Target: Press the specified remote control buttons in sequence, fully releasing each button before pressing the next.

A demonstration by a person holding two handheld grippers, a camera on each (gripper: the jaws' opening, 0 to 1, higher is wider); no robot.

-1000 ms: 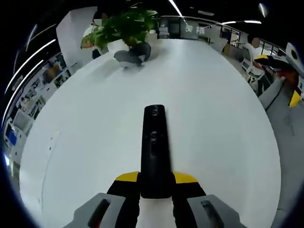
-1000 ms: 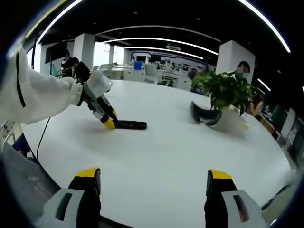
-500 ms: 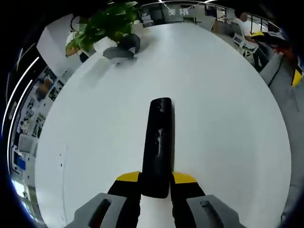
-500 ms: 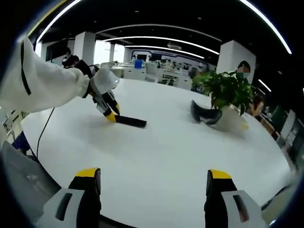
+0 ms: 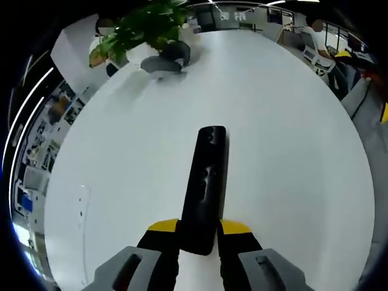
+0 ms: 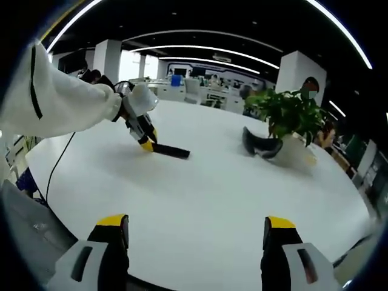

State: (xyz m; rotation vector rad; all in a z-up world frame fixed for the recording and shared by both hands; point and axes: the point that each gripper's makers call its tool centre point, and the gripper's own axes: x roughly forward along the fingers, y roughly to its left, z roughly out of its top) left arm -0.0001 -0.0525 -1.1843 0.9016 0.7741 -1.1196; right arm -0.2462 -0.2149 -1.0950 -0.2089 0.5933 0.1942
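Plainly, left tool clamped on remote, its near end hidden; right tool wide apart, empty.

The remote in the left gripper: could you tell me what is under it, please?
The white table lies under the remote. Its near end sits between the left gripper jaws, which hide what is beneath that end.

A leafy green plant in a white pot stands near the round white table's far edge. A dark grey curved object lies just beside it.
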